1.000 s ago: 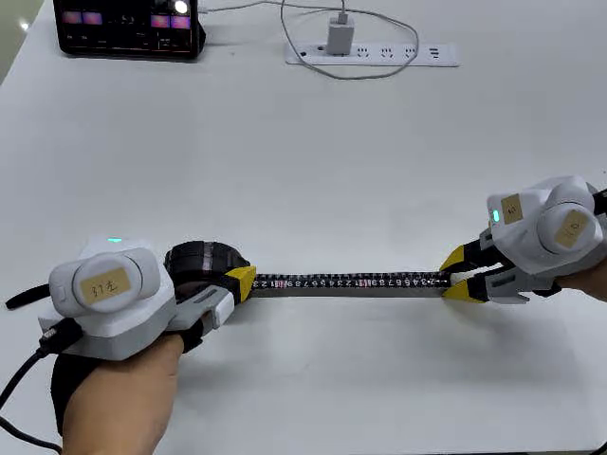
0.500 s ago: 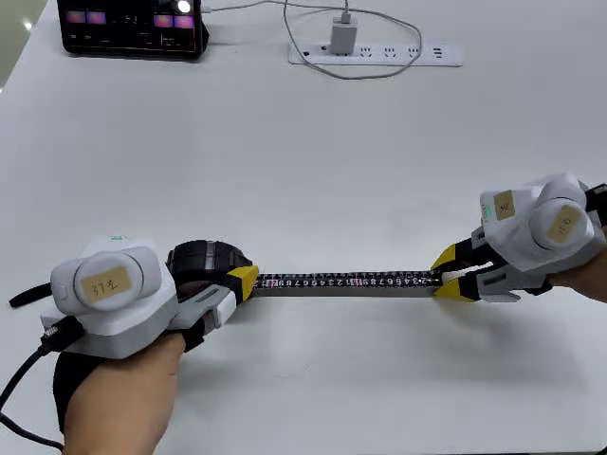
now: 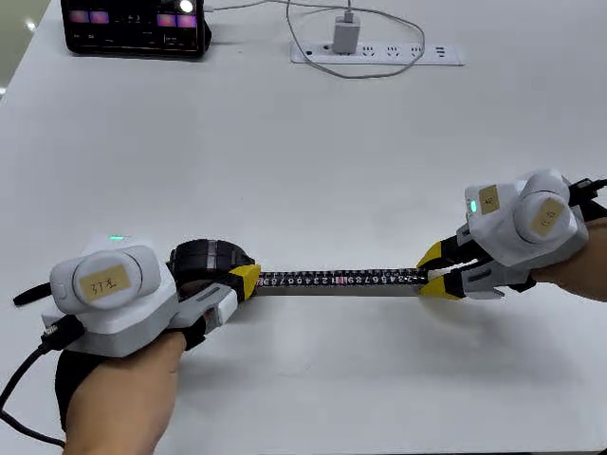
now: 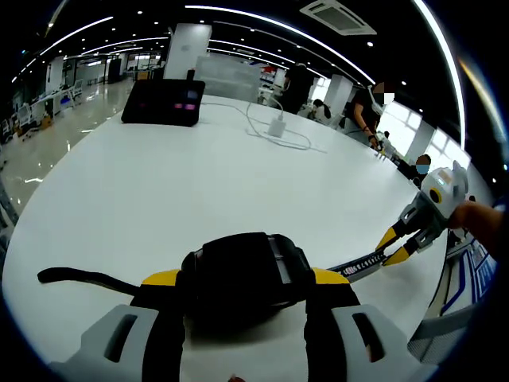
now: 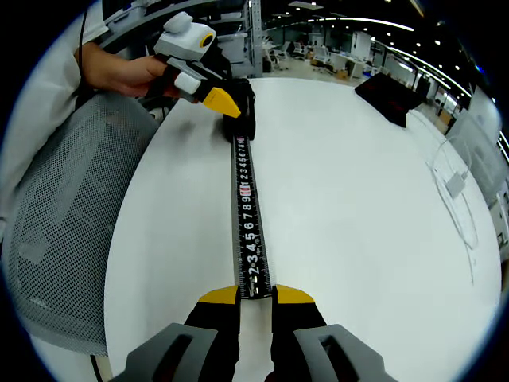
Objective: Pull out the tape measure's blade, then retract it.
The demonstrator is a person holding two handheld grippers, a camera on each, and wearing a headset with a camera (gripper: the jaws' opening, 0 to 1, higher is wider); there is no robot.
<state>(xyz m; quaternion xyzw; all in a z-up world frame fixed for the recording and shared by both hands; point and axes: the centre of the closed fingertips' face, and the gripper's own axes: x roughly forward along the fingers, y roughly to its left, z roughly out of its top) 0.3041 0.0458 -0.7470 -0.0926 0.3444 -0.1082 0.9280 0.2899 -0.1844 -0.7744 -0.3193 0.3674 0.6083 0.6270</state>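
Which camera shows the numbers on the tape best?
The right gripper view: the tape runs straight up its middle, numbers large. The head view shows it sideways, numbers tiny; the left gripper view shows a short dark stretch.

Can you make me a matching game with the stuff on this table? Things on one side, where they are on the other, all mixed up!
Things:
1. tape measure case
2. blade
3. power strip
4. dark screen

Places:
A. far left corner of the table
B. tip pinched by the right gripper
C. clamped in the left gripper
D. far edge, with a white charger plugged in

Pairs: 1-C, 2-B, 3-D, 4-A
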